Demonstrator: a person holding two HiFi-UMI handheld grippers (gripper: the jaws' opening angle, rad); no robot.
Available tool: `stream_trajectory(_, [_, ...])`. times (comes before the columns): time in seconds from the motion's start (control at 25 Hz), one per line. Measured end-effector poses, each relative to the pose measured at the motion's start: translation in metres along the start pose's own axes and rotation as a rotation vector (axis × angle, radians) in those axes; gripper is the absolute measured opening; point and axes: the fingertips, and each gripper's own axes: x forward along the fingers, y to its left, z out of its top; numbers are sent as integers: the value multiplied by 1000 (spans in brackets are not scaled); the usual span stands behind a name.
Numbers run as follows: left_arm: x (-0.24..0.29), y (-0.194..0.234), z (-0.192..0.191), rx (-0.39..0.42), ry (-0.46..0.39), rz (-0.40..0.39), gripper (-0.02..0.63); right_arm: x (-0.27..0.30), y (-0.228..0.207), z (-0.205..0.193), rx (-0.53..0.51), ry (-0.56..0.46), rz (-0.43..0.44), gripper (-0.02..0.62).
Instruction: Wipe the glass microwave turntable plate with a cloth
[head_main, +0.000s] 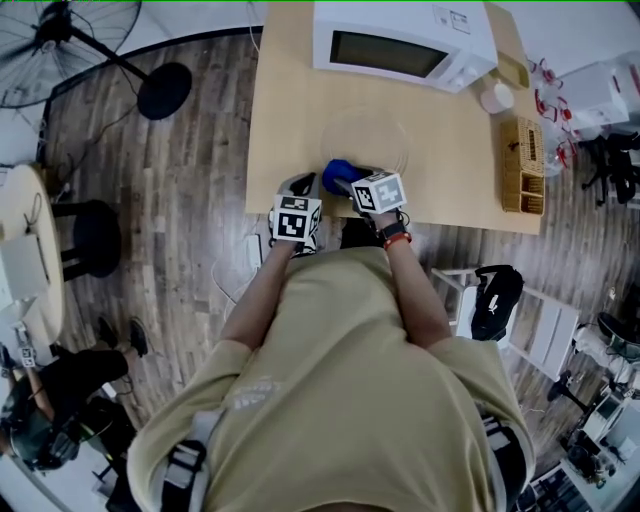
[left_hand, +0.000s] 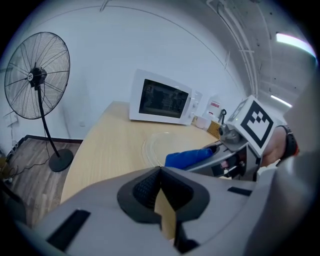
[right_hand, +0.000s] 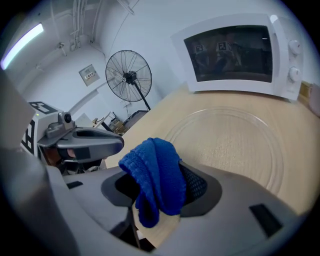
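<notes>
Jaws: right gripper (right_hand: 159, 199) pinches nubby blue cloth (right_hand: 153, 169) | left gripper (left_hand: 161, 192) pressed together | round glass plate (right_hand: 235, 145)

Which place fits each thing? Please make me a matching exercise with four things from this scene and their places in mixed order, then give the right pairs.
Things
1. blue cloth
2. glass turntable plate
3. microwave
4. pedestal fan

Places
A. flat on the table, in front of the microwave
B. on the wood floor, beside the table
C. clamped between the jaws of the right gripper
D. at the table's far edge, door shut

Pairs: 1-C, 2-A, 3-D, 4-B
</notes>
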Motion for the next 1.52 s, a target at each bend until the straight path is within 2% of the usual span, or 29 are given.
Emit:
stream_trajectory(0.36, [-2, 11, 6, -22, -29, 30, 20, 13, 1, -11, -146, 102, -34, 215])
stream_trajectory(0.92, [8, 8, 11, -25, -24, 30, 20, 7, -9, -12, -151, 134, -28, 213])
stream_trajectory(1.52, [20, -10, 9, 5, 8, -4, 20, -10, -31, -20, -135, 103, -73, 213])
